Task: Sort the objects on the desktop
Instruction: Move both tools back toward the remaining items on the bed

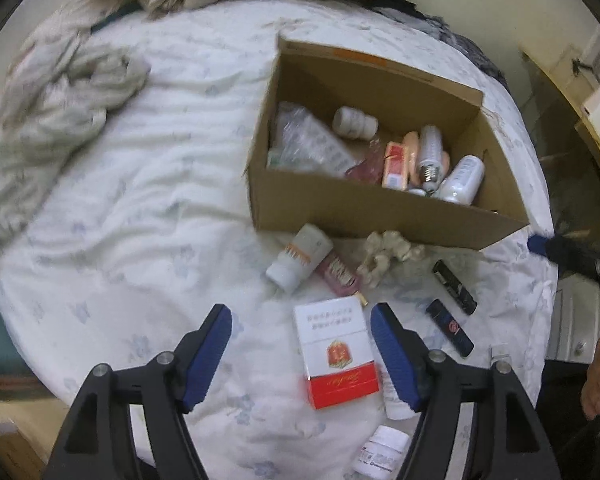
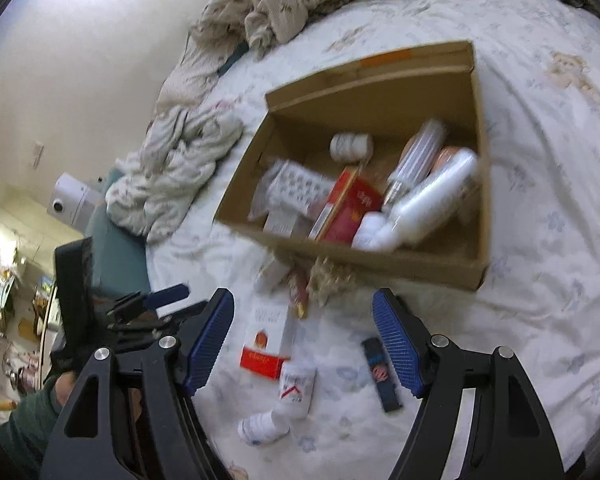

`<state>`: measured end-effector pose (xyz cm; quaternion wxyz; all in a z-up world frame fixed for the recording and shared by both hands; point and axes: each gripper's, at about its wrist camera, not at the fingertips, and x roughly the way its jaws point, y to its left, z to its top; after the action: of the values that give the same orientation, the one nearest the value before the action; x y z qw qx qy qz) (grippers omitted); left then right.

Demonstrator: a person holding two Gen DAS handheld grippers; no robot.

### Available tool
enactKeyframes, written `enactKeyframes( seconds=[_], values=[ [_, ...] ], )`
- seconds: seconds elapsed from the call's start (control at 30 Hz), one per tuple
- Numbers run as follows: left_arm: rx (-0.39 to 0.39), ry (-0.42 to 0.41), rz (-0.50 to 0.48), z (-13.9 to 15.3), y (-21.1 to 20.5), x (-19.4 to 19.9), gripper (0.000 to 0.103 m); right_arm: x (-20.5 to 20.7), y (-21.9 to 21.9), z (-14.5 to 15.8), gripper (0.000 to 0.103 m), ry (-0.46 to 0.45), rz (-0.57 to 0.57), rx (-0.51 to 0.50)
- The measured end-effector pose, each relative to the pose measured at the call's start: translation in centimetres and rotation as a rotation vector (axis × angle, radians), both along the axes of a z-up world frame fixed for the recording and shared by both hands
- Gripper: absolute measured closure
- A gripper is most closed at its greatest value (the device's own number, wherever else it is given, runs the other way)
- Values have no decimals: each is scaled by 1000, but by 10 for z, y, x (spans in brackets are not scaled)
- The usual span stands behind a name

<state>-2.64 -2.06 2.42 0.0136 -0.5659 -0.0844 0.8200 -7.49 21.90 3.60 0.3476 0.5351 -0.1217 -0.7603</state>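
Note:
An open cardboard box (image 1: 360, 212) (image 2: 380, 264) sits on the bed, holding bottles, a bulb, a red pack and blister packs. In front of it lie a white and red cigarette pack (image 1: 336, 352) (image 2: 266, 340), a white bottle with orange print (image 1: 298, 258), a pink tube (image 1: 340, 276), a cream scrunchie (image 1: 388, 254), two black lighters (image 1: 452, 286) (image 2: 382, 374) and small white bottles (image 2: 296, 390). My left gripper (image 1: 302, 316) is open above the cigarette pack. My right gripper (image 2: 304, 300) is open and empty above the loose items.
The white floral bedsheet (image 1: 120, 220) covers the bed. Crumpled beige bedding (image 1: 52, 100) (image 2: 180, 160) lies at the far left and back. The bed edge and furniture (image 1: 572, 120) are at the right; a small jar (image 1: 384, 446) lies near the front edge.

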Motion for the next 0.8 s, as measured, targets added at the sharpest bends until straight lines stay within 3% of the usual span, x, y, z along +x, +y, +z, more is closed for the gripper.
enactKeyframes(
  seconds=[0.23, 0.4, 0.63, 0.73, 0.8],
  values=[
    [154, -45, 122, -25, -33, 5, 30, 16, -20, -20, 27, -5, 51, 29],
    [147, 7, 168, -18, -40, 7, 25, 16, -30, -29, 27, -6, 65, 38],
    [152, 5, 209, -24, -48, 3, 25, 4, -36, -33, 27, -34, 15, 54],
    [143, -1, 218, -25, -51, 4, 25, -1, -49, -45, 27, -114, 58, 16],
    [155, -1, 216, -24, -53, 4, 25, 5, -66, -57, 27, -134, 124, 85]
  ],
)
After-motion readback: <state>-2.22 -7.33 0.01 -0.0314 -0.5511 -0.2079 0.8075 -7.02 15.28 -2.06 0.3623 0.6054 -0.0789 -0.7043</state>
